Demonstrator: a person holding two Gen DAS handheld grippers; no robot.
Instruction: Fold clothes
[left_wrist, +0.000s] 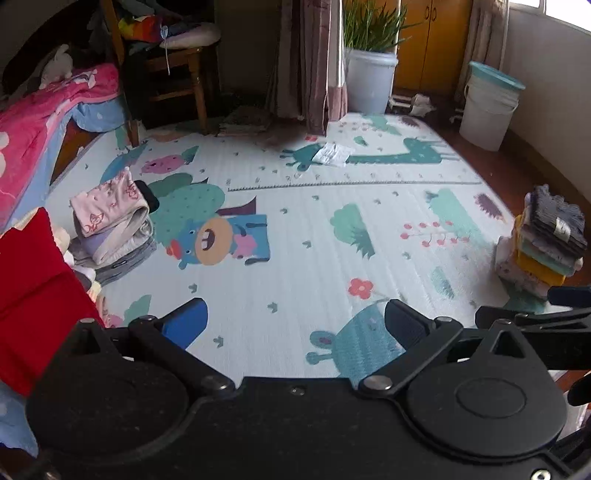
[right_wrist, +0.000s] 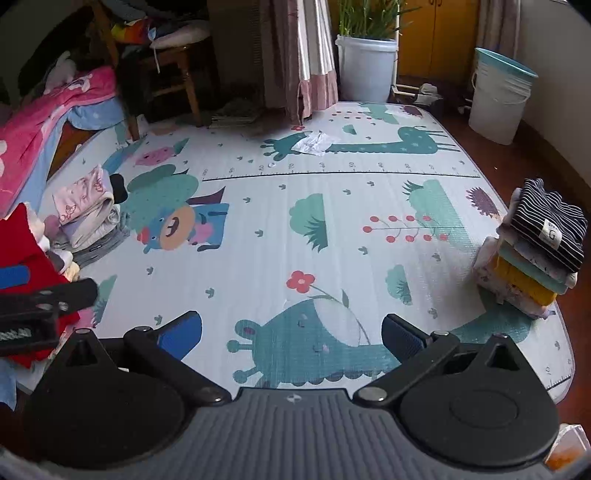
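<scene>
Red garment lies at 9 o'clock of the spread, empty left gripper, nearer than the equally spread right gripper; likely next pick.

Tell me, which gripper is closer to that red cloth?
Left. The left gripper hangs right beside the red cloth; the right gripper sits farther off, over the play mat.
</scene>
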